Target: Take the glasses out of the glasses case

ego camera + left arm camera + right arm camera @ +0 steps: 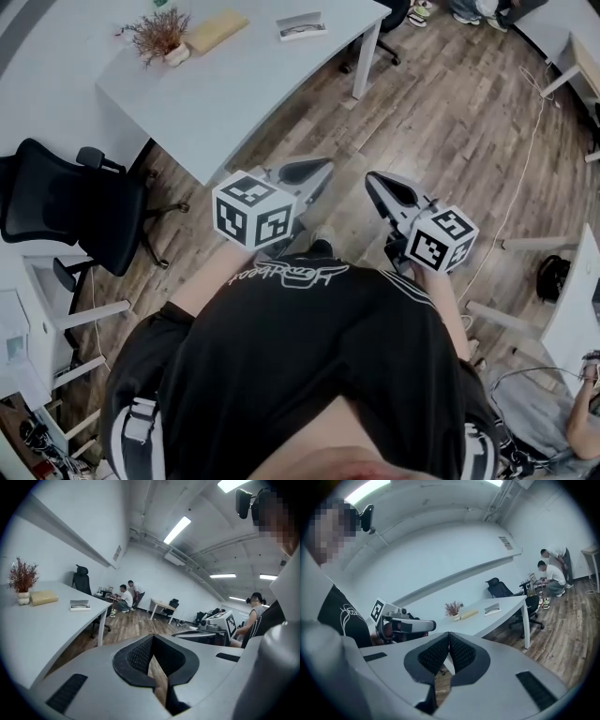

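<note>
A white table (234,94) stands ahead of me, past a strip of wood floor. On it lie a tan oblong case (217,30) and a flat grey-and-white item (302,25); I cannot tell which holds glasses. No glasses show. The same two things appear in the left gripper view, the tan case (44,597) and the flat item (79,604). My left gripper (323,167) and right gripper (372,178) hover side by side over the floor, short of the table. Both are shut with nothing held: the left gripper's (152,637) and the right gripper's (449,633) pads meet at the tips.
A potted dried plant (161,36) sits beside the tan case. A black office chair (70,206) stands at the table's left end. White desks (572,309) line the right side. Two people (124,595) are at a far desk, and another person (253,616) is at the right.
</note>
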The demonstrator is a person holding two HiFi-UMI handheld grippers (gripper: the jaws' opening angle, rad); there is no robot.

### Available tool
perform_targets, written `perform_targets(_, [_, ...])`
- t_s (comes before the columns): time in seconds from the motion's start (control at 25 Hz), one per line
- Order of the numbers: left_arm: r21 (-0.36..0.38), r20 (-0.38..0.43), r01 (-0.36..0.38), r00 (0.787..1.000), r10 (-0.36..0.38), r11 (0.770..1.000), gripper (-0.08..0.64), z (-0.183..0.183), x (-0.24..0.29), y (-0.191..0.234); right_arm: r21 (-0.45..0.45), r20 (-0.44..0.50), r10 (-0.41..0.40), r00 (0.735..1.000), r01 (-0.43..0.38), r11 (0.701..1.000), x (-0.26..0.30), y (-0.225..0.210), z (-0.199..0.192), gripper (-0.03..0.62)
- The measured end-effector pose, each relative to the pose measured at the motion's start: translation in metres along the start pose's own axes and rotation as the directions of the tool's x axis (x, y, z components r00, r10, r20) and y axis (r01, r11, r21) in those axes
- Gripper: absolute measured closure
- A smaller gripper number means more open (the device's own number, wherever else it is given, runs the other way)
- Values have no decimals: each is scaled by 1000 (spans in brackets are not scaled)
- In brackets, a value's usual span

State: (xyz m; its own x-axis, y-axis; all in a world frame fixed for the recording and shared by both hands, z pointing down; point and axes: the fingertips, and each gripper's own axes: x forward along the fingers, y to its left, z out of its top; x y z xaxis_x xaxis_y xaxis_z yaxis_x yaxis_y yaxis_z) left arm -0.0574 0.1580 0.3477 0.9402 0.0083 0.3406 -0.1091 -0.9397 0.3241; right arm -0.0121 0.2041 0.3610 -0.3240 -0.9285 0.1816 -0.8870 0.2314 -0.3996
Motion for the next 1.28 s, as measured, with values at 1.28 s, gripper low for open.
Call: perform_targets(1.28, [-102, 35, -130, 990, 134, 986, 552, 92, 72, 223, -42, -56, 103, 993, -105, 994, 193, -131, 96, 583])
